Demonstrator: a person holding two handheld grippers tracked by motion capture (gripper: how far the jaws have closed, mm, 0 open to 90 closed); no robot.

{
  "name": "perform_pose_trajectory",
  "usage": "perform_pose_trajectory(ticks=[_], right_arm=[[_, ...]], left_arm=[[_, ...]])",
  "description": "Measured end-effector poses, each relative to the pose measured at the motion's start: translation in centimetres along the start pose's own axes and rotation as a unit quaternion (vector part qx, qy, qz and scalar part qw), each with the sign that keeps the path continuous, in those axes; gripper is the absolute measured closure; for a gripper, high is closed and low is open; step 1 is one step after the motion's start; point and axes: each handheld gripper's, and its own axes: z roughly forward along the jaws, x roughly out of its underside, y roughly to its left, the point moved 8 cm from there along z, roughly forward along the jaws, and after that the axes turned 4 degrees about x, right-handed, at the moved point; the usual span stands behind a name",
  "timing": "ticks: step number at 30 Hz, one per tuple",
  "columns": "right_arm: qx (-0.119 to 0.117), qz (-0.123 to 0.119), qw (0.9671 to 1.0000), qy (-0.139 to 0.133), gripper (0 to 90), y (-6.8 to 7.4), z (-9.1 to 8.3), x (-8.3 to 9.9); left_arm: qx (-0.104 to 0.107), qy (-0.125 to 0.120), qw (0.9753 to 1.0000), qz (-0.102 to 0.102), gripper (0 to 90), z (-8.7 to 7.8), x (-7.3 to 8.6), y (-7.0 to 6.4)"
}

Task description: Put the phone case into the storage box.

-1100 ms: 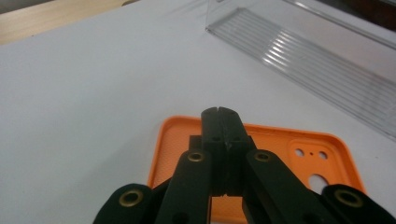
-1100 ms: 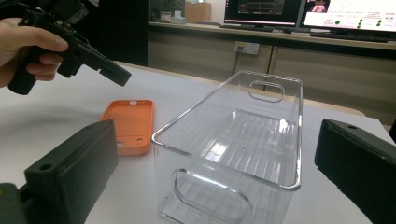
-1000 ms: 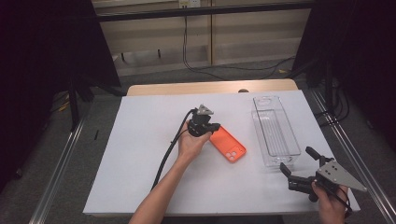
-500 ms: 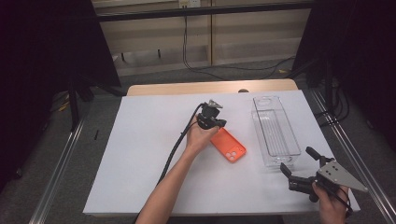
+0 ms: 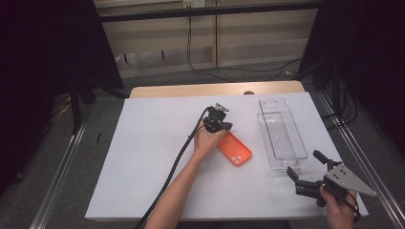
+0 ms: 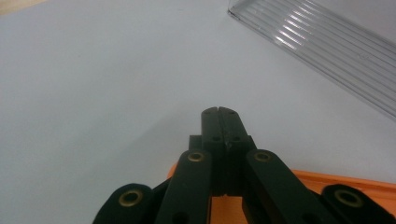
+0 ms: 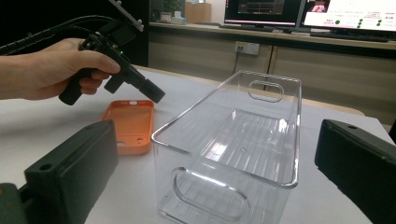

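Monitors [image 7: 345,16] are glowing on a far counter. Cables [image 5: 200,62] are hanging by the far wall [image 5: 258,33], trailing onto the floor [image 5: 157,78].

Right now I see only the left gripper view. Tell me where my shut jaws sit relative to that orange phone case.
Observer: In the right gripper view, the left gripper hangs shut over the far end of the orange phone case, holding nothing.
Operator: Report what is in the clear bin.
Observer: The clear plastic bin is empty.
Operator: Give me the other gripper.
Observer: In the high view, the right gripper is open at the bin's near end.
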Motion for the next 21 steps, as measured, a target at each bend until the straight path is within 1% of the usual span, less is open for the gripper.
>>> perform_pose_trajectory(ticks=[2, 9, 12, 15, 17, 18, 21], right_arm=[[-0.001, -0.001, 1.0, 0.0, 0.0, -0.01, -0.06, -0.01], [-0.002, -0.001, 1.0, 0.001, 0.0, 0.0, -0.05, 0.02], [-0.002, 0.0, 1.0, 0.0, 0.0, -0.03, -0.03, 0.02], [-0.002, -0.001, 1.0, 0.001, 0.0, -0.02, -0.1, 0.02], [-0.002, -0.001, 1.0, 0.0, 0.0, -0.03, -0.13, 0.0], [-0.002, -0.001, 1.0, 0.0, 0.0, -0.05, -0.13, 0.01], [-0.001, -0.001, 1.0, 0.002, 0.0, -0.06, -0.13, 0.04]], left_arm=[[-0.001, 0.004, 1.0, 0.005, 90.0, 0.1, 0.13, 0.08], [0.0, 0.005, 1.0, 0.004, 90.0, 0.14, 0.37, 0.18], [0.003, 0.009, 0.9999, 0.004, 90.0, 0.01, 0.48, 0.22], [0.001, 0.012, 0.9999, 0.007, 90.0, -0.16, 0.59, 0.24], [0.003, 0.015, 0.9998, 0.01, 90.0, -0.35, 0.72, 0.3], [0.005, 0.012, 0.9999, 0.004, 90.0, -0.4, 0.79, 0.26], [0.005, 0.011, 0.9999, 0.004, 90.0, -0.67, 1.04, 0.26]])
